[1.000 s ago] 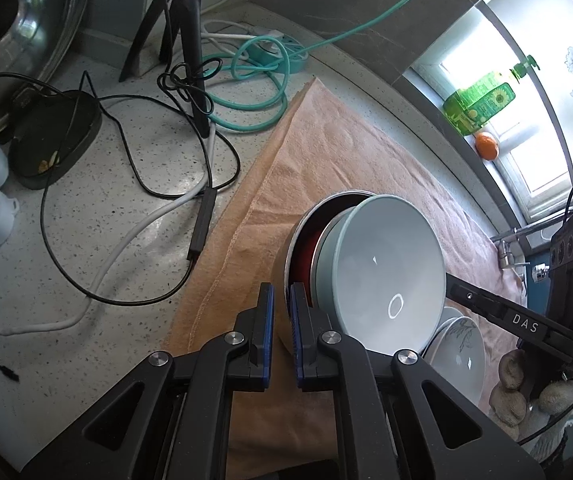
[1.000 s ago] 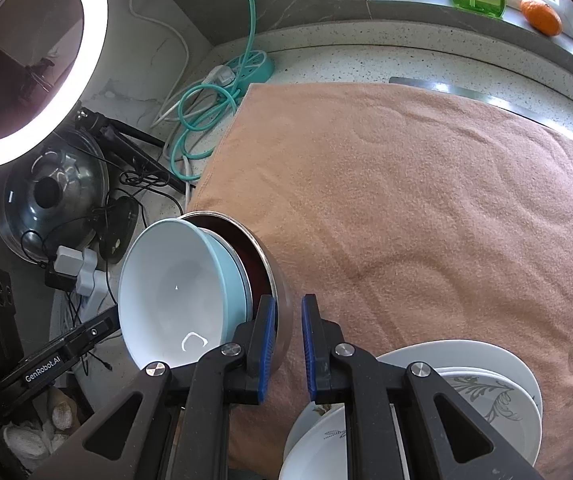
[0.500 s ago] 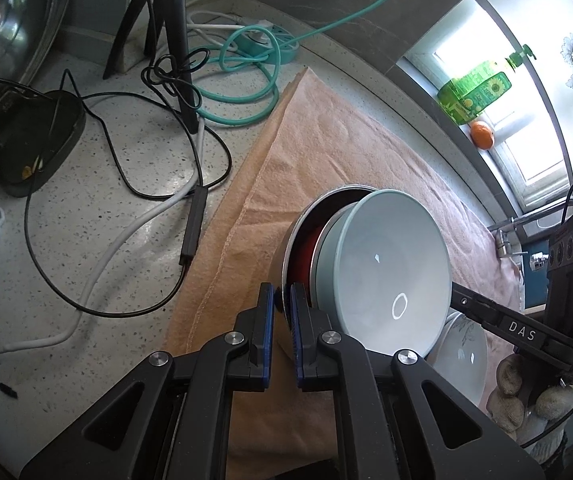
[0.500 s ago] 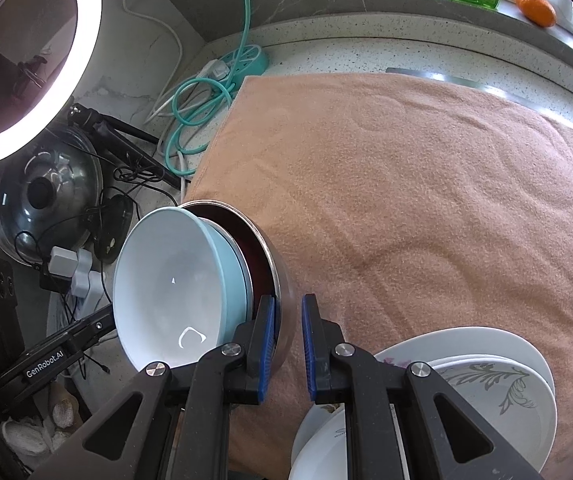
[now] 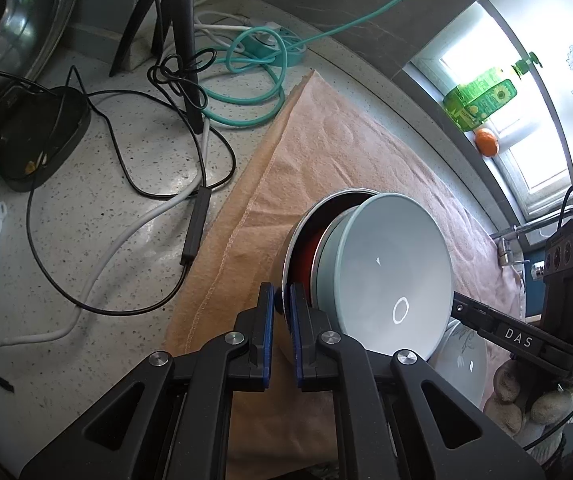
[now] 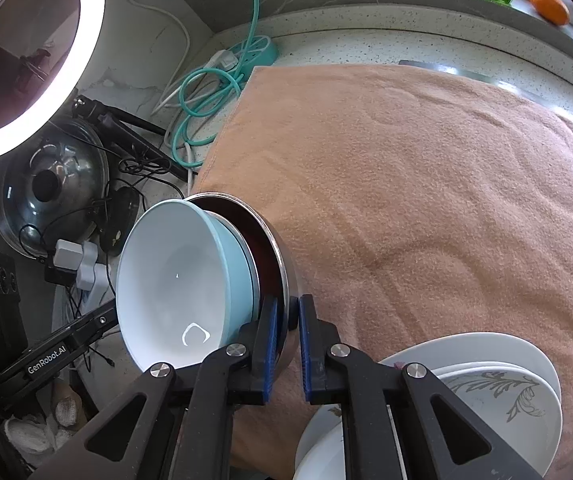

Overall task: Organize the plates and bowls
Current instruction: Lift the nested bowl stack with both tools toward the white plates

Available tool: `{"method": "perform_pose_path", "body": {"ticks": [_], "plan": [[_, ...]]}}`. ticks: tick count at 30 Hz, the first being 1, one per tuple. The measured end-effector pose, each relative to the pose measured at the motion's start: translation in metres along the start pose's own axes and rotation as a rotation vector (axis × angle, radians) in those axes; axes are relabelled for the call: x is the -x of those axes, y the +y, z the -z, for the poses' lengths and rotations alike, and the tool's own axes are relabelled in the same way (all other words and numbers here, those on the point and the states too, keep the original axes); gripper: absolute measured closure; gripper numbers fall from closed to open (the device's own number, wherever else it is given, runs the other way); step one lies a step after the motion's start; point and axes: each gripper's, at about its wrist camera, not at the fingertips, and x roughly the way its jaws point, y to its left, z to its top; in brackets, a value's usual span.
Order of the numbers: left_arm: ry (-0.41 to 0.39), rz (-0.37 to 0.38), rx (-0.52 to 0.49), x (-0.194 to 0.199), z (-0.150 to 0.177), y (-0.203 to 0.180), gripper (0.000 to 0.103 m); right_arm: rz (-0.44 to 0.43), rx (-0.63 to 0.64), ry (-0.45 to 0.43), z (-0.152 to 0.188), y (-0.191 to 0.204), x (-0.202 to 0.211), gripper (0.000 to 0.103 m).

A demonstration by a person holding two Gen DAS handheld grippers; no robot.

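Both grippers pinch the steel bowl's (image 5: 298, 240) rim, the left gripper (image 5: 282, 308) at lower centre of its view, the right gripper (image 6: 286, 316) likewise, with the blue bowl (image 5: 382, 280) nested inside, tilted over the towel (image 6: 426, 184), plates (image 6: 486, 384) at lower right.

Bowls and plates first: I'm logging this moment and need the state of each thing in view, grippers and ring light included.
Metal bowl: tipped on edge, rim pinched from both sides.
Blue bowl: nested in the metal bowl, empty.
Plates: stacked on the towel.
Towel: spread flat on the counter.
Left hand-held gripper: shut on the metal bowl's rim.
Right hand-held gripper: shut on the metal bowl's rim.
Ring light: switched on.
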Motion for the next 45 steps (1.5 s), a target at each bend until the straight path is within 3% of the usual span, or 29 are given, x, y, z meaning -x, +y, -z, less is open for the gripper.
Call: {"method": "perform_pose_path", "body": {"ticks": [20, 45], "plan": [[-0.017, 0.002, -0.013, 0.007, 0.0, -0.006, 0.096, 0.014, 0.012, -0.025, 0.003, 0.0, 0.008, 0.094], [-0.058, 0.048, -0.079, 0.033, 0.007, -0.041, 0.096, 0.012, -0.005, -0.104, 0.017, -0.011, 0.063, 0.094]]}}
